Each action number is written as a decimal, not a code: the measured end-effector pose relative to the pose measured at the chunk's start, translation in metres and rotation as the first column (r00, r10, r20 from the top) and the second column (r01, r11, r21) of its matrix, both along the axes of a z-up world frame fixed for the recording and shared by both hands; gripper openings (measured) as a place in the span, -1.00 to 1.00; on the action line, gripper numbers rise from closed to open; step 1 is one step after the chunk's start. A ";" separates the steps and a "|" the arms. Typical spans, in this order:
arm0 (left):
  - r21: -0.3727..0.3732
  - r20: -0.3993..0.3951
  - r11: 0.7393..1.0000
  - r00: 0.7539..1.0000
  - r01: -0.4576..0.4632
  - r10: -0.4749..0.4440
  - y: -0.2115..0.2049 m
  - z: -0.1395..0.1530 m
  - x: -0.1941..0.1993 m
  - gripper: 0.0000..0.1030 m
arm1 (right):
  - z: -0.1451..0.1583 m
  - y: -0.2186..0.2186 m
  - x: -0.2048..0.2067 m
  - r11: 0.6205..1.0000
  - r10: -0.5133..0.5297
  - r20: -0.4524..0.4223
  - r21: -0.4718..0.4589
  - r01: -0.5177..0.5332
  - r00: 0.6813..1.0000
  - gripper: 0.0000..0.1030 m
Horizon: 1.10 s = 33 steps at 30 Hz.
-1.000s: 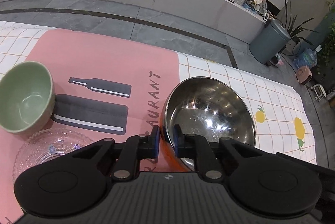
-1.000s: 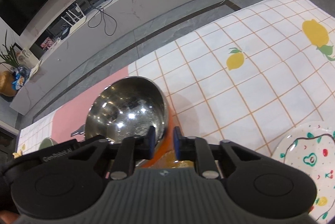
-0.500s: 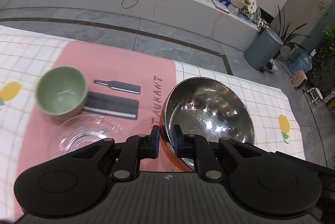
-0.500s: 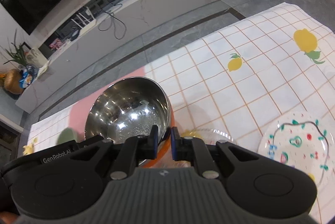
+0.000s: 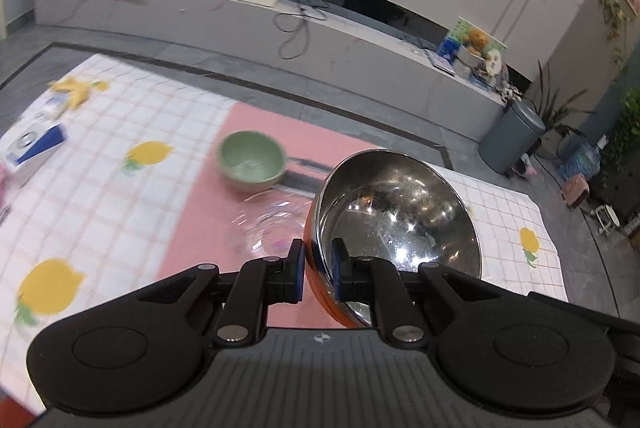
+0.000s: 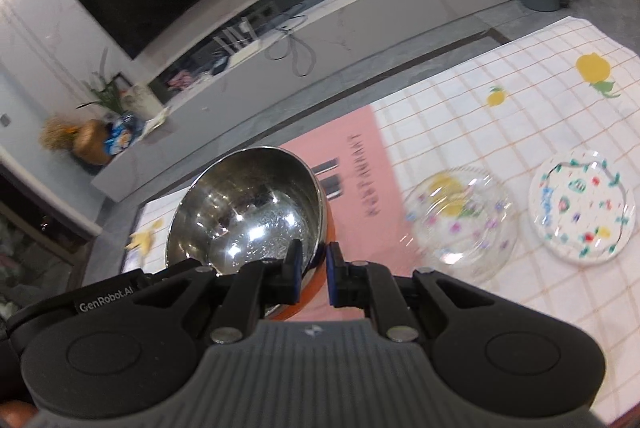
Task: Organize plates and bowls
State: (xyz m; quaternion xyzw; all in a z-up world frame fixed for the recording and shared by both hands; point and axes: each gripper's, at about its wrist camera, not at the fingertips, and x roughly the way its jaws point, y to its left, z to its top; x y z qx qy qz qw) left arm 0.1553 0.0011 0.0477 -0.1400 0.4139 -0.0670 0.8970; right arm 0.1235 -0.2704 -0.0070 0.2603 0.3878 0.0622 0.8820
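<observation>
While aloft, one steel bowl [image 5: 400, 211], two grippers [image 5: 317, 262] [image 6: 311, 266].

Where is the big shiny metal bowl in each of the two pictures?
Left wrist view: the steel bowl sits right of centre, its rim pinched by the left gripper.
Right wrist view: the steel bowl sits left of centre, its rim pinched by the right gripper.
Shared landmark: the pink mat on the table, under and beyond the bowl.
</observation>
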 end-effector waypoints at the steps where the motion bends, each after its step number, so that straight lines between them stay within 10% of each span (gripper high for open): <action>1: 0.000 -0.005 1.000 1.000 -0.012 0.012 0.008 -0.002 -0.007 -0.72 | 0.000 0.007 -0.007 1.000 0.013 0.000 0.011 -0.013 1.000 -0.80; 15: -0.026 -0.147 0.986 0.977 -0.162 0.156 0.100 -0.050 -0.066 -0.72 | -0.037 0.095 -0.041 0.983 0.184 -0.091 -0.004 -0.185 0.979 -0.81; 33: -0.016 -0.217 0.984 0.961 -0.178 0.170 0.121 -0.085 -0.073 -0.71 | -0.069 0.123 -0.032 0.972 0.212 -0.183 -0.064 -0.227 0.960 -0.82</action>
